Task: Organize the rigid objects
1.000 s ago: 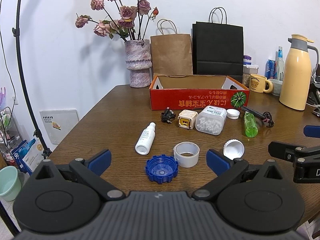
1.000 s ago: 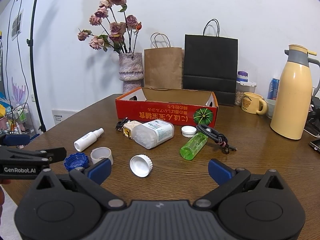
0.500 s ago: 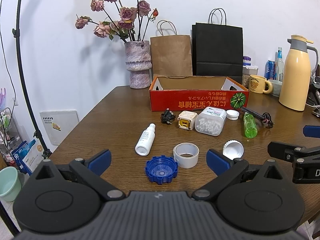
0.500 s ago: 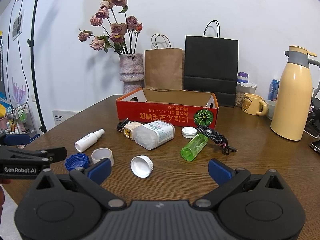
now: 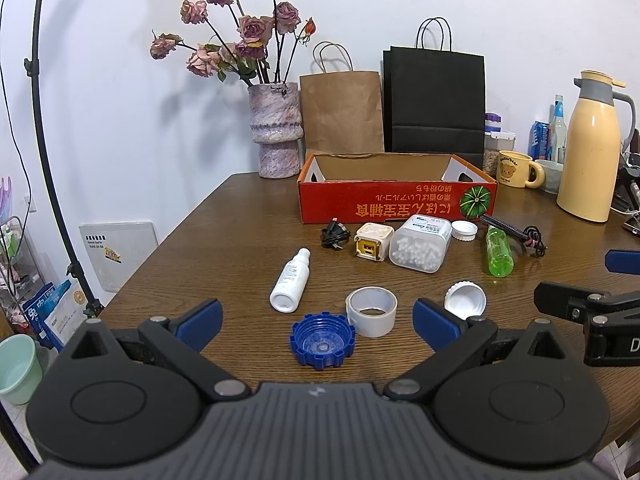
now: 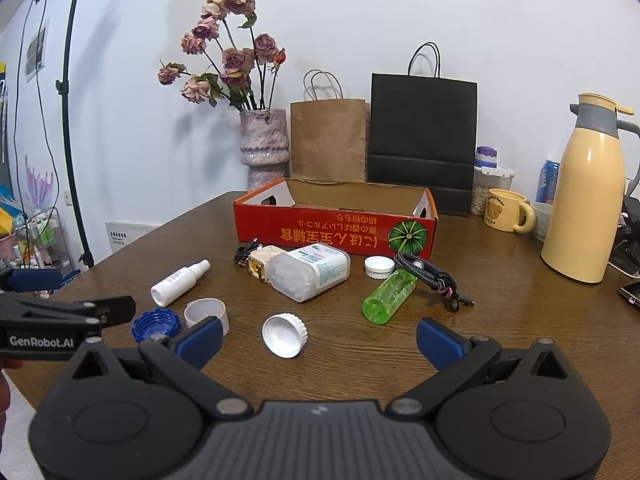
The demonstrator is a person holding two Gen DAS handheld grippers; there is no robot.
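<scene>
A red cardboard box [image 5: 396, 204] [image 6: 336, 230] stands open at the back of the brown table. In front of it lie a white spray bottle [image 5: 290, 282] [image 6: 180, 283], a blue ridged cap [image 5: 323, 340] [image 6: 155, 326], a white tape ring [image 5: 372, 311] [image 6: 206, 312], a large white cap [image 5: 465, 300] [image 6: 285, 334], a clear tub of white pellets [image 5: 420, 247] [image 6: 310, 276], a cream charger cube [image 5: 372, 242], a green bottle [image 5: 499, 251] [image 6: 388, 296] and a small white cap [image 5: 464, 231] [image 6: 379, 267]. My left gripper [image 5: 316, 320] is open just before the blue cap. My right gripper [image 6: 318, 338] is open near the large white cap.
A vase of dried roses [image 5: 276, 132], a brown bag [image 5: 340, 114] and a black bag [image 5: 434, 106] stand behind the box. A yellow thermos [image 5: 592, 148], a bear mug [image 5: 514, 168] and a braided cable [image 6: 430, 274] are at the right. A light stand [image 5: 52, 140] rises left of the table.
Both views have shifted very slightly; the objects on the table lie where they were and both grippers stay open.
</scene>
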